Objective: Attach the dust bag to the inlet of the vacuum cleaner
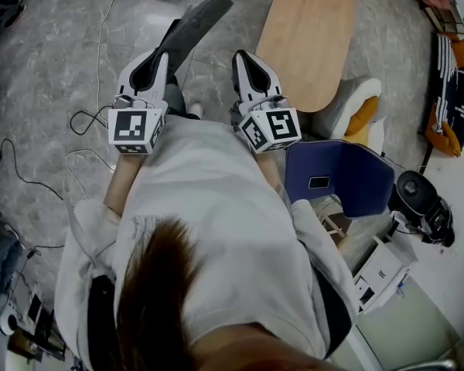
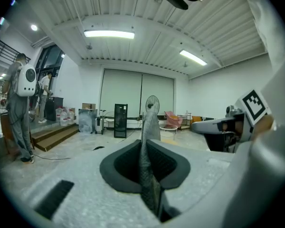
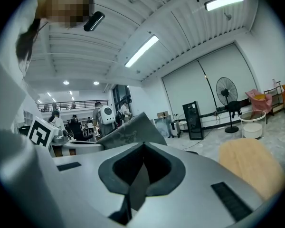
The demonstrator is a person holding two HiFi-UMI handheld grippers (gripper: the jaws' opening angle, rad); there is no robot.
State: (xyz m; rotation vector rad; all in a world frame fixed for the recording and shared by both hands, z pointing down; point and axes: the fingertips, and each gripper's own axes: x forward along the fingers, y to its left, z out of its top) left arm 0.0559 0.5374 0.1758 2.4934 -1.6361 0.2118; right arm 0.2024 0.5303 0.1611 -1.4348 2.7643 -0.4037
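Head view: holding both tools out ahead of the body, over a grey floor [image 1: 54, 68]. Pinching the dust bag [image 1: 193, 25] in the left hand-held gripper [image 1: 164, 54], with the flat grey sheet sticking out toward 1 o'clock. Carrying the right hand-held gripper [image 1: 244, 57] just beside it at 3 o'clock, apart from the bag. Noting a pale wooden worktop [image 1: 309, 37] at 1 o'clock and a dark round machine [image 1: 421, 199] at 3 o'clock. Not being able to tell whether that is the vacuum cleaner, nor finding any inlet.

Left gripper view: clamping the bag [image 2: 149, 120] by one edge, jaws nearly together on it, the sheet standing edge-on and rising toward 12 o'clock, slightly creased.

Right gripper view: pressing the jaws fully together on nothing, the bag [image 3: 128, 133] showing as a tilted grey slab at 11 o'clock beyond the tip.

Judging the bag light, thin and limp, likely to sag and twist from one pinch. Probably needing a second hold on the far edge, near its mouth, which is not made out here.
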